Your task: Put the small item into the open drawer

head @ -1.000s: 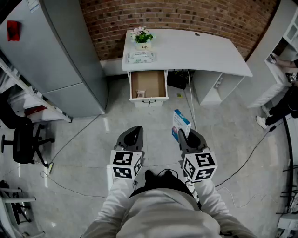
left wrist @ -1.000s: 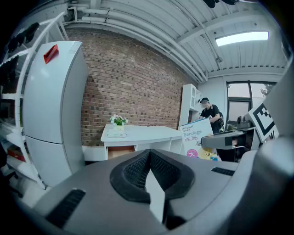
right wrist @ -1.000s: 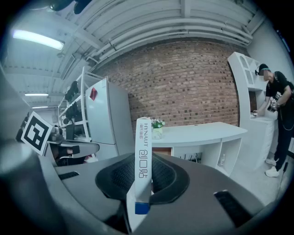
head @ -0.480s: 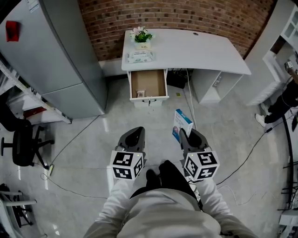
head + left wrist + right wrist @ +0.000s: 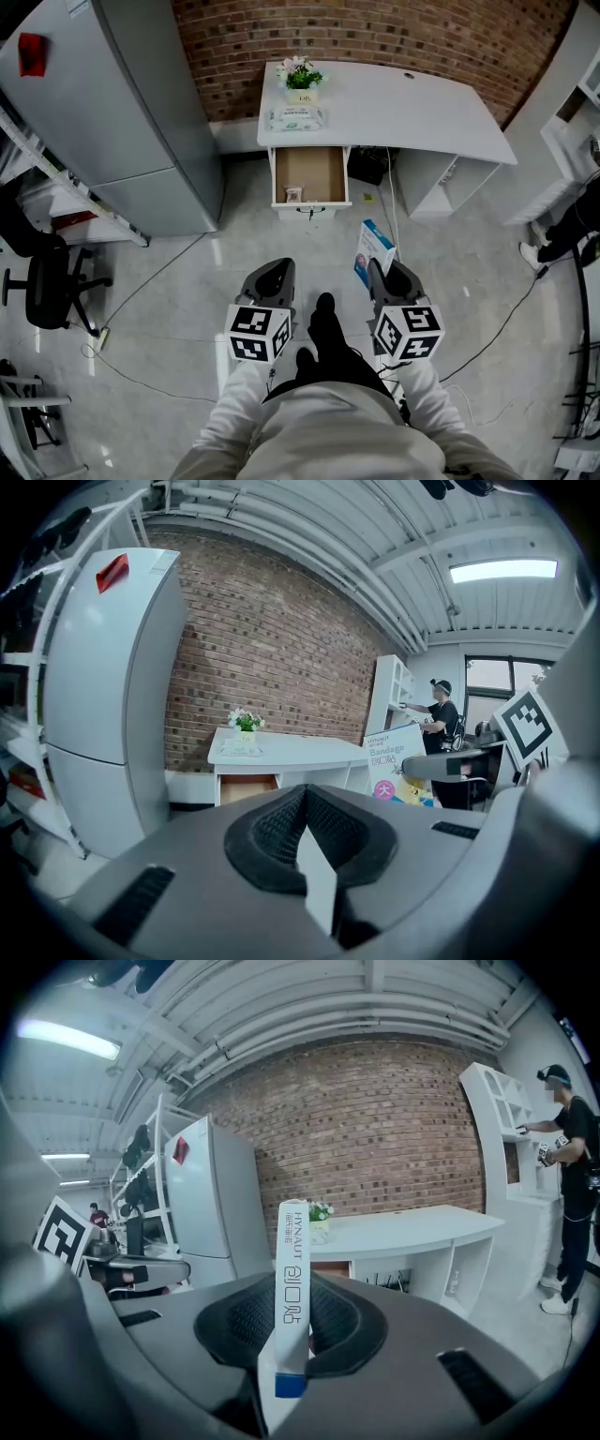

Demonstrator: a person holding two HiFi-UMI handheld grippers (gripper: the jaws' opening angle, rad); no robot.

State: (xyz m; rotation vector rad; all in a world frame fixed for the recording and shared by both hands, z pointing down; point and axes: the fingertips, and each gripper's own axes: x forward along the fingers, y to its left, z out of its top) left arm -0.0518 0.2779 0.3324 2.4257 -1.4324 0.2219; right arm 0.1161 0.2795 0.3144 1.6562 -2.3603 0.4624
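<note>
My right gripper (image 5: 384, 274) is shut on a white and blue bandage box (image 5: 373, 251), held upright above the floor. In the right gripper view the box (image 5: 292, 1279) stands edge-on between the pads of the right gripper (image 5: 292, 1335). My left gripper (image 5: 270, 276) hangs beside it with its jaws together and nothing in them; the left gripper (image 5: 303, 808) faces the desk. The open drawer (image 5: 310, 175) juts from the left end of the white desk (image 5: 403, 103), ahead of both grippers, with a small item in its front corner. The drawer (image 5: 246, 784) also shows far off.
A potted plant (image 5: 302, 77) and a tissue pack (image 5: 297, 118) sit on the desk above the drawer. A grey fridge (image 5: 122, 112) stands left, with a black chair (image 5: 42, 281) and shelving beyond. Cables trail on the floor. A person (image 5: 572, 230) stands by white shelves at right.
The person holding the grippers has stepped toward the desk, one foot now showing forward between the grippers. The box stays held in the right gripper. The left gripper is unchanged.
</note>
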